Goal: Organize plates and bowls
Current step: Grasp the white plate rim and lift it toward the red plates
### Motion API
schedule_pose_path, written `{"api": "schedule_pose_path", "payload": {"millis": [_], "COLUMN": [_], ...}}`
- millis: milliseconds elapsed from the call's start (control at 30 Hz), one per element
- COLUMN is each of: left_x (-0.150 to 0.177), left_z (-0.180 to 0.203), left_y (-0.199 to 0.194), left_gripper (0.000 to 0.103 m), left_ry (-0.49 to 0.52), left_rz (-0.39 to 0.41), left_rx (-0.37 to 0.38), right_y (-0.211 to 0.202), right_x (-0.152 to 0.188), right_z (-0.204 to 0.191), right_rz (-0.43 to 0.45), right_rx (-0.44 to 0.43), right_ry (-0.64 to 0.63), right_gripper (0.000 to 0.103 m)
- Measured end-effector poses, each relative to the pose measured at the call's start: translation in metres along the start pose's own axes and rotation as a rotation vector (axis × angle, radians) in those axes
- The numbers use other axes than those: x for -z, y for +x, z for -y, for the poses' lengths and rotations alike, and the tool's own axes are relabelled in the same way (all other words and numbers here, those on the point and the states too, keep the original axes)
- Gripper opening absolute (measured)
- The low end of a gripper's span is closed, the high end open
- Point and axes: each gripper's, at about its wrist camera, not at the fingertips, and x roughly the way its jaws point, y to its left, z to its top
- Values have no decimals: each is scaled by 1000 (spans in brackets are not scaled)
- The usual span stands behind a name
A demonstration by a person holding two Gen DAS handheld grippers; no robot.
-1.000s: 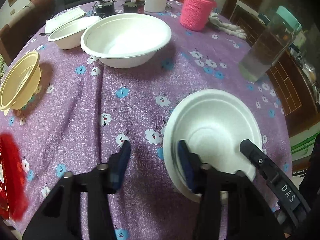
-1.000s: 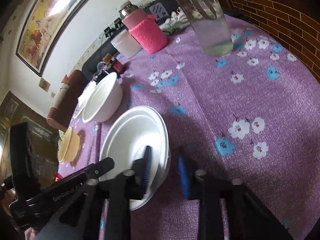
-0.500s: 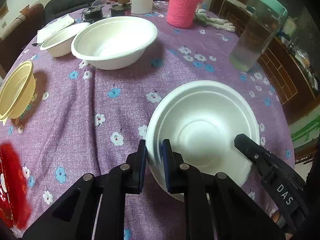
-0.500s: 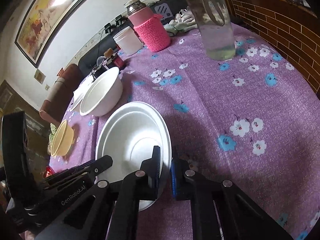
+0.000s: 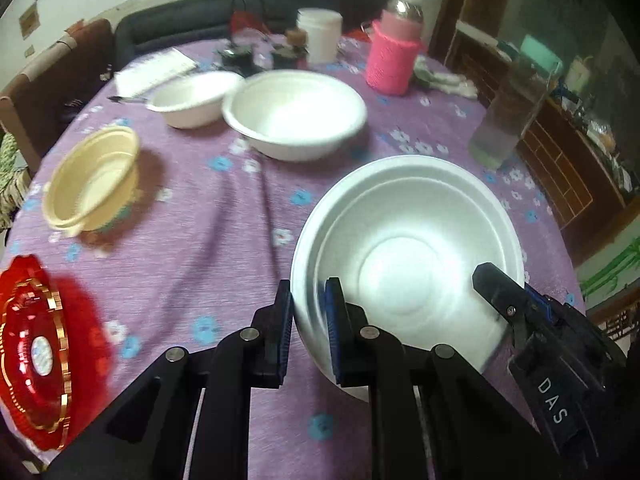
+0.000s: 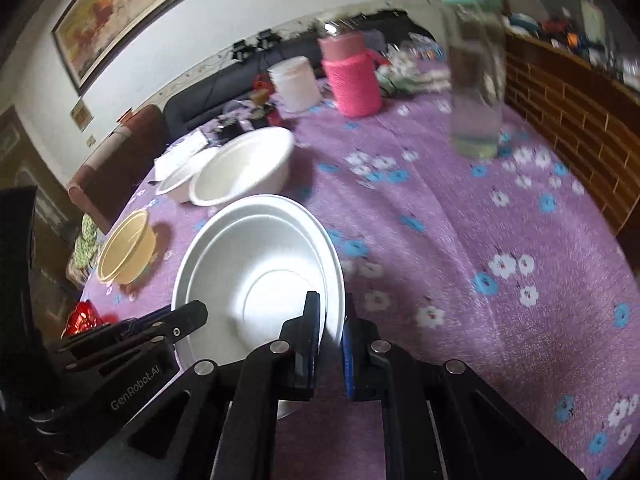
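Observation:
A white bowl (image 5: pixel 404 256) hangs above the purple flowered tablecloth (image 5: pixel 208 216), gripped from both sides. My left gripper (image 5: pixel 308 308) is shut on its left rim. My right gripper (image 6: pixel 331 320) is shut on its right rim, and the same white bowl (image 6: pixel 256 276) fills the middle of the right wrist view. Farther back on the table stand a large white bowl (image 5: pixel 294 114), a smaller white bowl (image 5: pixel 192 98) and a yellow bowl (image 5: pixel 94 180).
A red plate with gold trim (image 5: pixel 36 352) lies at the near left edge. A clear water bottle (image 5: pixel 506 116), a pink knitted flask (image 5: pixel 394 58) and a white jar (image 5: pixel 320 36) stand toward the back. Brown chairs (image 5: pixel 48 80) and a wooden cabinet (image 5: pixel 572 168) flank the table.
Both grippers closed on the white bowl's rim, left on the left side and right on the right. The bowl has since risen off the cloth and both views have pulled back.

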Motion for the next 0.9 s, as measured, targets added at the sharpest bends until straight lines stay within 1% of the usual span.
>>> {"api": "schedule_pose_path", "payload": {"millis": [133,300,467,767,900], "left_x": [5,15,27,55,65], "left_z": [-25,-60,-104,-179,-205], "left_y": [-26,-60,-91,-120,-122], "left_gripper": [14,14,14,14,14], "left_ry": [-30,-64,-112,-217,-246], "left_rz": [47,113,160,193,181], "left_rx": [-9,-43,-78,-132,-161], "right_y": [-17,-38,-52,-59,-54], "right_x": [1,6,11,32,44], "right_z": [-32,-80,-129,-217,-248], "right_rz": [42,100,133,142,126], "right_rx": [-7,-14,-51,-118,-138], "right_ry": [-59,-140,-202,-321,-368], "right_gripper": [9,9,9,9,9]}}
